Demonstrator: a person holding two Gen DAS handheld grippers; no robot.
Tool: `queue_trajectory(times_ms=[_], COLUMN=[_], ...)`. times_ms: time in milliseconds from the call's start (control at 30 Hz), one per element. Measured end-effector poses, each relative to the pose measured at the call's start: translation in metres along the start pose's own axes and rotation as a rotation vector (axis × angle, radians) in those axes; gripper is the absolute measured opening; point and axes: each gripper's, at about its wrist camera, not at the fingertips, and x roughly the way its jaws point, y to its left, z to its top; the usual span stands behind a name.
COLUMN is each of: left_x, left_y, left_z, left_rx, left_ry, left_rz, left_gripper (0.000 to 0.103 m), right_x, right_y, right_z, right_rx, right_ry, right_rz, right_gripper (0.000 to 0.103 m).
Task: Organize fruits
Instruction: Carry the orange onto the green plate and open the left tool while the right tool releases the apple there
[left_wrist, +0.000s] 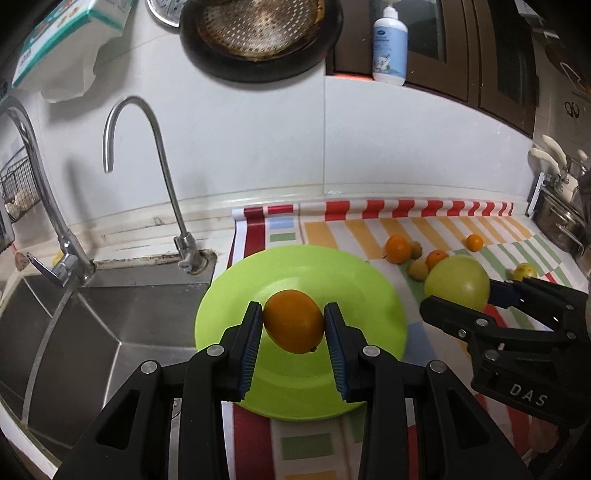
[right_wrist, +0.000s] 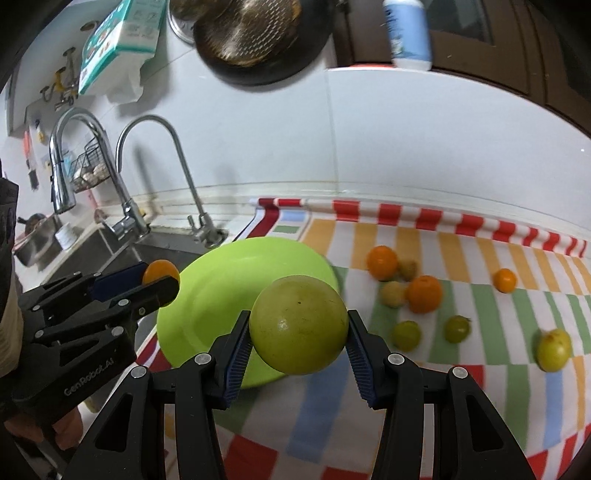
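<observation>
My left gripper (left_wrist: 293, 325) is shut on an orange fruit (left_wrist: 293, 321) and holds it above the lime-green plate (left_wrist: 354, 288). My right gripper (right_wrist: 299, 332) is shut on a large yellow-green round fruit (right_wrist: 299, 325), held in the air over the plate's (right_wrist: 207, 295) right edge. In the left wrist view the right gripper (left_wrist: 476, 302) shows at the right with that green fruit (left_wrist: 458, 282). The right wrist view has the left gripper (right_wrist: 155, 280) at the left, holding the orange fruit (right_wrist: 159, 271). Several oranges and small yellow-green fruits lie loose on the striped cloth (right_wrist: 480, 295).
A steel sink (left_wrist: 110, 325) with two taps (left_wrist: 155, 177) lies left of the plate. A dark pan (left_wrist: 258, 33), a tissue box (left_wrist: 66, 33) and a lotion bottle (left_wrist: 389, 44) are up by the wall. Metal pots (left_wrist: 561, 221) stand at the far right.
</observation>
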Motion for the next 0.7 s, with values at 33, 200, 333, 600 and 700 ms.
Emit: queue_trajectory(times_ms=[33, 200, 333, 600, 700], left_x=[0.003, 0.021, 0.035, 0.058, 0.063], left_y=[0.002, 0.016, 0.023, 0.028, 0.03], left_z=[-0.001, -0.007, -0.011, -0.017, -0.02], left_rx=[-0.001, -0.019, -0.035, -0.04, -0.054], left_ry=[0.006, 0.05, 0.075, 0.127, 0.145], left_rz=[-0.002, -0.02, -0.038, -0.064, -0.07], left_gripper=[0.034, 0.034, 0.034, 0.034, 0.034], right_x=[0.006, 0.032, 0.05, 0.079, 0.085], right_y=[0.003, 0.014, 0.018, 0.019, 0.019], right_z=[0.001, 0.005, 0.005, 0.0, -0.001], right_rx=[-0.004, -0.021, -0.034, -0.049, -0.045], right_ry=[0.009, 0.052, 0.088, 0.144, 0.161], right_rz=[0.006, 0.023, 0.024, 0.028, 0.027], right_gripper=[0.05, 0.05, 0.05, 0.05, 0.05])
